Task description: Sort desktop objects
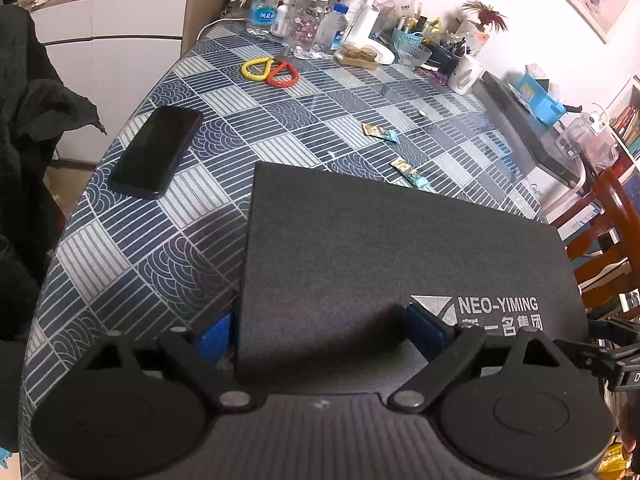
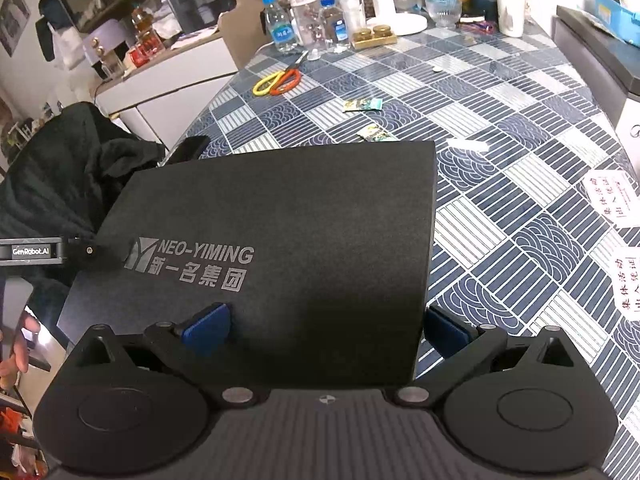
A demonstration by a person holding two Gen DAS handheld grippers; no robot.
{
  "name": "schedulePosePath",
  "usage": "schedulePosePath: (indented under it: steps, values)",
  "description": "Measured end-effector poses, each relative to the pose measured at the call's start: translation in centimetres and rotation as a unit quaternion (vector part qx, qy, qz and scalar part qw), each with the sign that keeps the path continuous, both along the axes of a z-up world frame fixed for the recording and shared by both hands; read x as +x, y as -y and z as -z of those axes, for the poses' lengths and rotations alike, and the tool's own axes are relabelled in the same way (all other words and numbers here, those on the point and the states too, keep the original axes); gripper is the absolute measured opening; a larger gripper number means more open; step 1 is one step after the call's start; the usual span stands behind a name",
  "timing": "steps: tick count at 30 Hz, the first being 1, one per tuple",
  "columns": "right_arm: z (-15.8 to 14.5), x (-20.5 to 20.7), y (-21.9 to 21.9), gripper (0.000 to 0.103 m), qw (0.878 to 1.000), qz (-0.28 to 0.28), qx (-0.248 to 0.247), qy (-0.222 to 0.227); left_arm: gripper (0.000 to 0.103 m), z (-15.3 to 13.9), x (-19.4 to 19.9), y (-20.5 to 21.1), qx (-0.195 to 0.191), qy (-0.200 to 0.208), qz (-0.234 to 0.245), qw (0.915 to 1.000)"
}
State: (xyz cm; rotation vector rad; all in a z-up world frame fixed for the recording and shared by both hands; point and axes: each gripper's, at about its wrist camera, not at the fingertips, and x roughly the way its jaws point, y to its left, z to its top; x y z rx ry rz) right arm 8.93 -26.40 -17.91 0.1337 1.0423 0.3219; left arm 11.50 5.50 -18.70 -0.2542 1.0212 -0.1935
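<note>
Lower centre of both frames: black notebook point(image 1: 400, 248) marked NEO-YIMING, lifted over the patterned tabletop point(image 1: 168, 216).
Left gripper point(image 1: 320, 336): fingers spread wide at the notebook's near edge; grip itself cannot be told.
Right gripper point(image 2: 326, 330): same, blue pads point(image 2: 208, 330) straddling the cover.
Centre left, left view: black phone point(image 1: 156, 152) lying flat.
Upper centre: scissors point(image 1: 270, 70), snack sachets point(image 1: 380, 132).

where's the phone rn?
The phone lies flat near the table's left edge in the left wrist view, left of the black box, with the scissors farther back.
</note>
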Motion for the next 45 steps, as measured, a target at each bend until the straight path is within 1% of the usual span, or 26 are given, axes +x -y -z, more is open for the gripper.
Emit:
schedulePosePath:
  steps: [18, 23, 35, 45]
  values:
    - [0.5, 0.3, 0.4, 0.103, 1.0, 0.0, 0.014, -0.011, 0.103, -0.4, -0.4, 0.9, 0.024, 0.01, -0.011, 0.9996]
    - [1.1, 0.6, 0.8, 0.103, 1.0, -0.001, 0.024, -0.018, 0.103, -0.4, -0.6, 1.3, 0.036, 0.016, -0.012, 0.9992]
    - [1.8, 0.8, 0.9, 0.103, 0.999, 0.001, 0.034, -0.026, 0.103, -0.3, -0.9, 1.9, 0.051, 0.026, -0.015, 0.9982]
    - [1.8, 0.7, 1.0, 0.103, 0.999, 0.001, 0.037, -0.026, 0.103, -0.4, -1.0, 2.0, 0.053, 0.028, -0.017, 0.9981]
